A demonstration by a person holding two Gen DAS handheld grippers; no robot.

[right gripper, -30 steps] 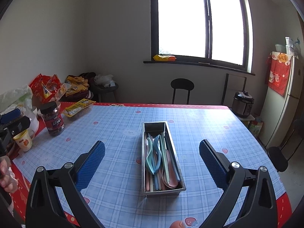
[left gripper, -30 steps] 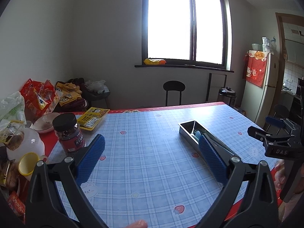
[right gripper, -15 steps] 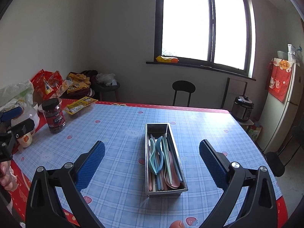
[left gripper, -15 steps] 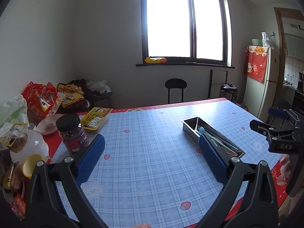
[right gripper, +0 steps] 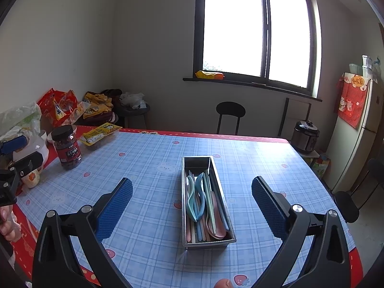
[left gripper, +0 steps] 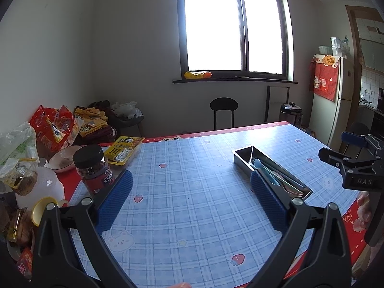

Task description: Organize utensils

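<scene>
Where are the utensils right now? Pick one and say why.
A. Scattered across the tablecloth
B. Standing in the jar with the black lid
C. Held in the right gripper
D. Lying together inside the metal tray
D: in the right wrist view the spoons and chopsticks lie lengthwise inside the metal tray, and the right gripper is open and holds nothing.

— Where is the desk (right gripper: 148, 163) open?

— The whole middle is bare checked cloth, from the near edge to the far edge. The metal tray (right gripper: 224, 241) of utensils (right gripper: 204, 201) is the only thing standing there, lengthwise, toward the right edge.

— And the left edge?

— Crowded. A dark-lidded jar (right gripper: 66, 147), a yellow packet (right gripper: 100, 130) near the far left corner, a small cup (right gripper: 31, 178), then bags (left gripper: 51, 124) and a bowl (left gripper: 63, 159) packed close together.
</scene>
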